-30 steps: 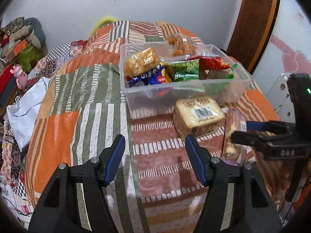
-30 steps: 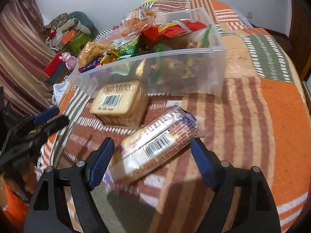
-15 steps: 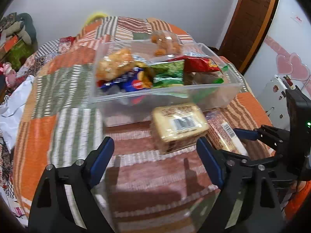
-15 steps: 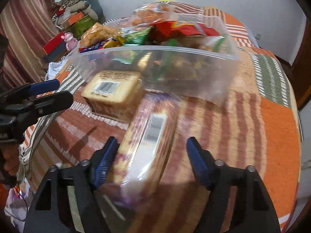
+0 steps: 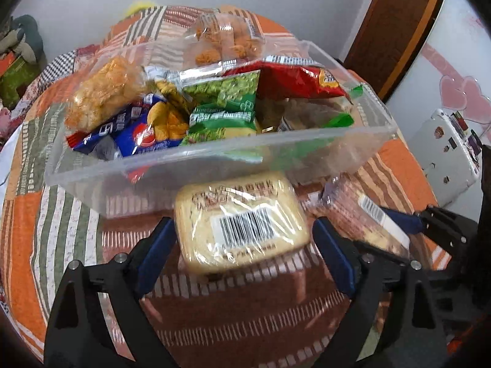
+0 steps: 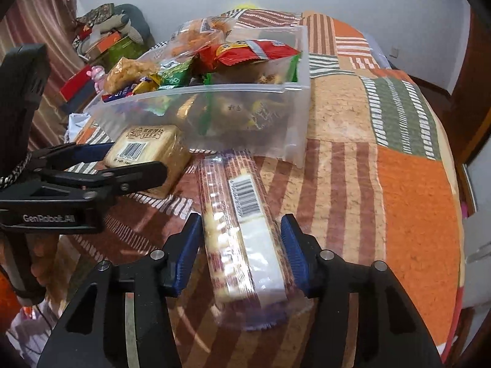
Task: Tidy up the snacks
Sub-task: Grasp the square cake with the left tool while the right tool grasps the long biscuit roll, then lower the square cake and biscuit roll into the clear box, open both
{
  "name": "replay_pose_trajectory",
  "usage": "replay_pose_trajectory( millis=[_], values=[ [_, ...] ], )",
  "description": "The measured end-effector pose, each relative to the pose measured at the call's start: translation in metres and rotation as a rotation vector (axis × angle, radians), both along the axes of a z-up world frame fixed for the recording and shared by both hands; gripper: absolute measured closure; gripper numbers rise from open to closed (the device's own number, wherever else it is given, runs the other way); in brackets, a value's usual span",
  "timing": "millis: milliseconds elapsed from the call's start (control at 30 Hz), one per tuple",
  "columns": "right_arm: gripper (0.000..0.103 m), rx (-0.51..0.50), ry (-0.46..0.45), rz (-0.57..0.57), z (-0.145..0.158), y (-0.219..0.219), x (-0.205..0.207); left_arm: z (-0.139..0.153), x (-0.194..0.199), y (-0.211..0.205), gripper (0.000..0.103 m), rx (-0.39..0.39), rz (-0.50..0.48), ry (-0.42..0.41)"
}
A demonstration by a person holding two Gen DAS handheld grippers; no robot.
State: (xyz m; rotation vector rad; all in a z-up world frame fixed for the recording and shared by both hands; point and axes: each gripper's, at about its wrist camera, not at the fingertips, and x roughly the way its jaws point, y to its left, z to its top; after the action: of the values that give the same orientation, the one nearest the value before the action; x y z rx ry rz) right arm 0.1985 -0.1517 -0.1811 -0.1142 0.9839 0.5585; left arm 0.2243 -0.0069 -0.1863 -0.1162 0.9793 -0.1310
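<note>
clear glossy plastic bin (image 5: 214,165); snack bags inside shiny foil/film. cake pack (image 5: 242,224) & biscuit sleeve (image 6: 242,224) in crinkly clear wrap w/ paper barcode labels. quilt (image 6: 399,184) matt woven cloth. door (image 5: 396,30) varnished wood.

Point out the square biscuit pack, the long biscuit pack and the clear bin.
Square biscuit pack (image 5: 242,224), left wrist view, on its barcode label.
Long biscuit pack (image 6: 245,197), right wrist view, on its barcode.
Clear bin (image 5: 214,168), left wrist view, near wall.

A patchwork quilt (image 6: 411,202) is spread across the frame, a brown door (image 5: 396,30) is seen upper right, and stuffed toys (image 6: 119,21) are piled upper left.
</note>
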Motion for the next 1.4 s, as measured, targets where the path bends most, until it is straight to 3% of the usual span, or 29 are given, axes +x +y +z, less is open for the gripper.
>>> replay_pose_trajectory(
  millis=[133,433,800,1100,1400],
  values=[
    [0.060,0.029,0.005,-0.003,0.001,-0.005,-0.005,-0.005,0.002,-0.002,0.018,0.015,-0.004,-0.018],
    [0.060,0.072,-0.012,0.007,0.016,-0.012,-0.021,0.006,-0.019,0.012,0.021,-0.020,-0.002,-0.040],
    [0.060,0.123,-0.118,0.032,0.056,-0.006,-0.027,0.057,-0.045,0.029,0.021,-0.050,0.014,-0.156],
    [0.060,0.167,-0.191,0.018,0.080,0.005,-0.005,0.085,-0.030,0.039,0.021,-0.047,0.033,-0.232],
    [0.061,0.182,-0.217,-0.014,0.082,0.024,0.028,0.090,0.002,0.042,0.021,-0.039,0.060,-0.252]
  ],
)
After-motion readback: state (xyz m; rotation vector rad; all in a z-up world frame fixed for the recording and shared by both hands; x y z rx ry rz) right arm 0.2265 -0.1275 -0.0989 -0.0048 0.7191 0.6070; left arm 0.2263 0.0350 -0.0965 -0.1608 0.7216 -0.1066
